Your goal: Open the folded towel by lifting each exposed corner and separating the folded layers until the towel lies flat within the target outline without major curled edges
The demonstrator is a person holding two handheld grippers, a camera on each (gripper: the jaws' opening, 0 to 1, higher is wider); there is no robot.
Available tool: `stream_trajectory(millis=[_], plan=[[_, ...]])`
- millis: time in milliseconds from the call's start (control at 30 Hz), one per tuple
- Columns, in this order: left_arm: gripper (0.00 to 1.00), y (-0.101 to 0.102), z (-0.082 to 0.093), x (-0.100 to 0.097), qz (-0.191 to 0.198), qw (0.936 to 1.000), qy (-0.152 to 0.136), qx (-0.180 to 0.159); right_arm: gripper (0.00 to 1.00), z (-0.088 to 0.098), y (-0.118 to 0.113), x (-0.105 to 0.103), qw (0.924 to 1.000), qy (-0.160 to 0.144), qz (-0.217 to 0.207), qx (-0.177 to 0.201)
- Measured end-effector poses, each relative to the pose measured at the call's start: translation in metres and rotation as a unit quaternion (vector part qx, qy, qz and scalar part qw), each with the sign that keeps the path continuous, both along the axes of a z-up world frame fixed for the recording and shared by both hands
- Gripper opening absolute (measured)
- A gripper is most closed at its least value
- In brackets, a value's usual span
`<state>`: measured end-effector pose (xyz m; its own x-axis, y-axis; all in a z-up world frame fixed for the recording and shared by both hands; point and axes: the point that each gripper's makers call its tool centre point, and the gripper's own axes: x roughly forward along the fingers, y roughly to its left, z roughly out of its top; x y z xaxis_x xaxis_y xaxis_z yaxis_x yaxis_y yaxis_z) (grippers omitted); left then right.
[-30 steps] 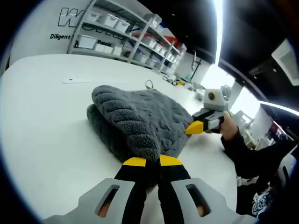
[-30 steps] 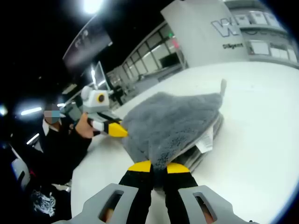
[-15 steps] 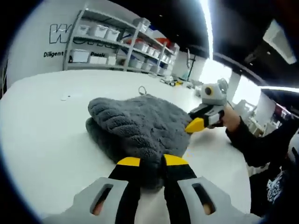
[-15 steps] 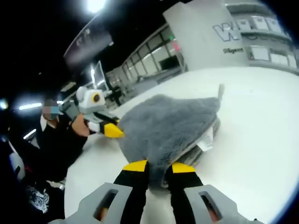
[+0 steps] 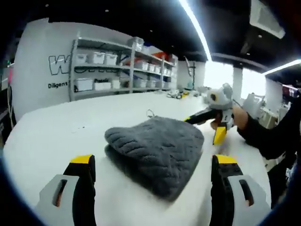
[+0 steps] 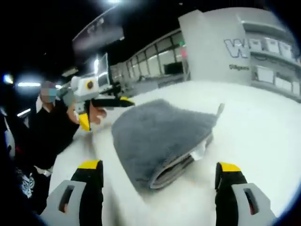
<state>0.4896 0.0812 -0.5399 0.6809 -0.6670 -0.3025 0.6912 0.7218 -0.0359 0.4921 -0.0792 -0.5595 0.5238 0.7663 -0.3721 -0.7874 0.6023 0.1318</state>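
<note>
the towel (image 5: 157, 153) looks soft, thick and light: a plush grey cloth that should drape and sag when lifted, with no stiffness to keep a layer flat by itself. its pile should give the jaws good purchase, so slipping seems unlikely; the greater risk is pinching several layers at once. the best hold is judged to be a single exposed corner of the top layer, taken thinly at the edge, perhaps near the small hanging loop (image 6: 219, 109) at the towel's far corner.

the towel (image 6: 157, 139) lies folded in a rounded stack on the white desk (image 5: 56, 136), several layers showing along its open edge, with a white care label (image 6: 197, 151) poking out from that edge. no target outline can be made out on the desk around the towel.

the left gripper (image 5: 153, 161) hangs just short of the towel's near edge, jaws wide apart and holding nothing. the right gripper (image 6: 160, 165) faces the towel's layered edge, jaws likewise spread wide and empty. shelving with bins (image 5: 113, 66) stands well beyond the towel.
</note>
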Motion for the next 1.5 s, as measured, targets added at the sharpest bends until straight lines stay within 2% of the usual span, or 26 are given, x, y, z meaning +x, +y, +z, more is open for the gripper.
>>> stream_trajectory(millis=[67,133,200,267,333,500,567,600,767,900,1100,1333,1500], plan=[[1.0,0.014,0.004,0.01,0.033,0.9994,-0.011,-0.001,1.0,0.011,-0.008,0.01,0.9993,-0.027,-0.025,0.011],[1.0,0.022,0.01,0.014,0.051,0.9983,-0.007,-0.028,1.0,0.019,-0.013,0.013,0.9985,-0.027,-0.038,0.03],[1.0,0.03,0.015,0.018,0.065,0.9972,-0.02,-0.033,1.0,0.02,-0.016,0.015,0.9983,-0.03,-0.042,0.029],[1.0,0.039,0.021,0.023,0.091,0.9946,-0.035,-0.035,1.0,0.021,-0.02,0.02,0.9972,-0.046,-0.056,0.018],[1.0,0.045,0.023,0.025,0.101,0.9933,-0.039,-0.039,1.0,0.021,-0.024,0.023,0.9963,-0.05,-0.068,0.013],[1.0,0.05,0.026,0.023,0.097,0.9937,-0.043,-0.035,1.0,0.024,-0.031,0.027,0.9949,-0.059,-0.081,0.013],[1.0,0.057,0.029,0.024,0.108,0.9924,-0.054,-0.024,1.0,0.025,-0.038,0.03,0.9929,-0.076,-0.091,-0.013],[1.0,0.06,0.031,0.023,0.11,0.9921,-0.055,-0.024,1.0,0.026,-0.038,0.029,0.9926,-0.079,-0.091,-0.015],[1.0,0.082,0.045,0.022,0.132,0.9883,-0.067,-0.035,1.0,0.041,-0.048,0.03,0.9906,-0.088,-0.105,0.003],[1.0,0.094,0.049,0.026,0.151,0.9854,-0.072,-0.032,1.0,0.049,-0.058,0.032,0.9879,-0.097,-0.121,0.01],[1.0,0.099,0.047,0.039,0.156,0.9853,-0.063,-0.031,1.0,0.055,-0.066,0.036,0.9856,-0.099,-0.136,0.02],[1.0,0.098,0.048,0.043,0.154,0.9855,-0.058,-0.039,1.0,0.052,-0.066,0.037,0.9861,-0.091,-0.138,0.015],[0.99,0.1,0.047,0.048,0.167,0.9839,-0.048,-0.043,1.0,0.053,-0.067,0.04,0.9861,-0.085,-0.142,0.02]])
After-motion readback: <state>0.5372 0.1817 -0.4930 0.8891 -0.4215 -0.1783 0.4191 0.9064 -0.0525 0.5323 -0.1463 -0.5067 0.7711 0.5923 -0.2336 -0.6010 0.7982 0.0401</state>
